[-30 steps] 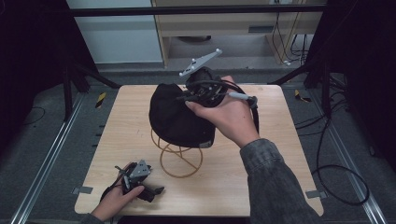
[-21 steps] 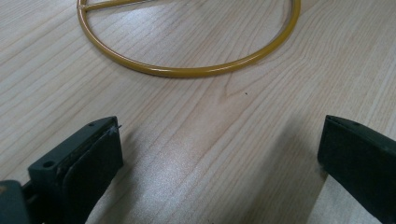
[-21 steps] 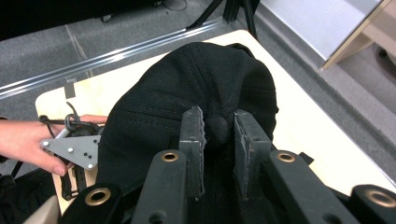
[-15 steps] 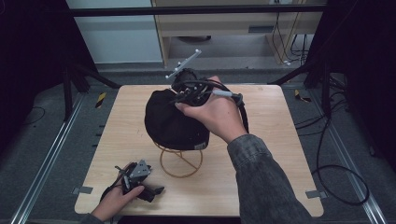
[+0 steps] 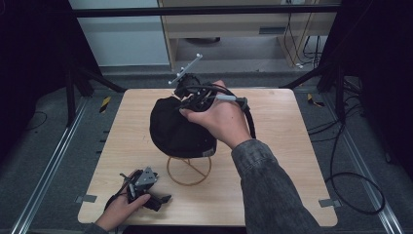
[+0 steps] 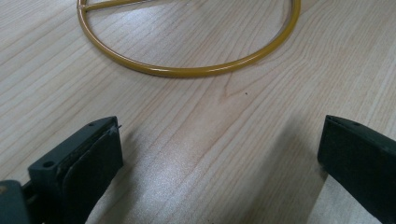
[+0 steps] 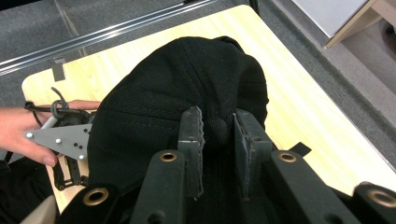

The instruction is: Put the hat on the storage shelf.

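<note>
A black cap sits over a gold wire stand whose ring base rests on the wooden table. My right gripper comes down on the cap's crown from the far side. In the right gripper view, the right gripper is shut on a fold of the cap's fabric at the top button. My left gripper lies low at the table's front left, held by a hand. In the left gripper view, the left gripper is open over bare wood, the ring just ahead.
The table's front edge runs close behind the left hand. Grey floor with metal rails surrounds the table. A wooden cabinet and cables lie beyond the far and right sides.
My right gripper has moved left across the top of the cap, and the cap has shifted a little left with it. The left gripper has stayed put.
</note>
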`<control>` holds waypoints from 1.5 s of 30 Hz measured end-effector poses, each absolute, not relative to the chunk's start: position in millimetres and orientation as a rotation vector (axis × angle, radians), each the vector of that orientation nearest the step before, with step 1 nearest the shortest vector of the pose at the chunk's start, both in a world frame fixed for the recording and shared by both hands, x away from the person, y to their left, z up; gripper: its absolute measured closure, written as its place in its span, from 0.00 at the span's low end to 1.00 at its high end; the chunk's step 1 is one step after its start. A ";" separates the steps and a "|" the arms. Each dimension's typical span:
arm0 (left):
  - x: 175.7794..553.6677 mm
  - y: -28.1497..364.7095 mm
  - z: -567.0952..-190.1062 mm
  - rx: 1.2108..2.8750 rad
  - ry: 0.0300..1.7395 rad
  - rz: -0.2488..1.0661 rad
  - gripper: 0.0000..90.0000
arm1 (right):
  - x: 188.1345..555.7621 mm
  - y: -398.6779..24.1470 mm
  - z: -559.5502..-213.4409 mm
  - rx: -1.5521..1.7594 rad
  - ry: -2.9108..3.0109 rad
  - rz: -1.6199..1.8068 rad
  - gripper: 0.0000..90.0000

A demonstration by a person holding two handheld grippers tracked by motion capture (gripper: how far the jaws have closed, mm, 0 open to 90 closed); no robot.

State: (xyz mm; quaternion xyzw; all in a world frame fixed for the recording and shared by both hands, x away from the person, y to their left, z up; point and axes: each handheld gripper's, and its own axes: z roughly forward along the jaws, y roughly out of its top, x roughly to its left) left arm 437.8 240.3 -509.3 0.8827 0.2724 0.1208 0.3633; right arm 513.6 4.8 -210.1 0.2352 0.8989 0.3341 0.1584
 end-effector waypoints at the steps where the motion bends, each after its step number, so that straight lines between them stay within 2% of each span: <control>1: 437.8 240.2 -509.3 2.272 0.701 0.311 0.00 | 513.6 4.9 -210.0 0.673 2.570 0.956 0.83; 45: 437.8 240.1 -509.4 2.269 0.702 0.313 0.00 | 517.0 5.8 -226.7 0.685 2.605 0.937 0.81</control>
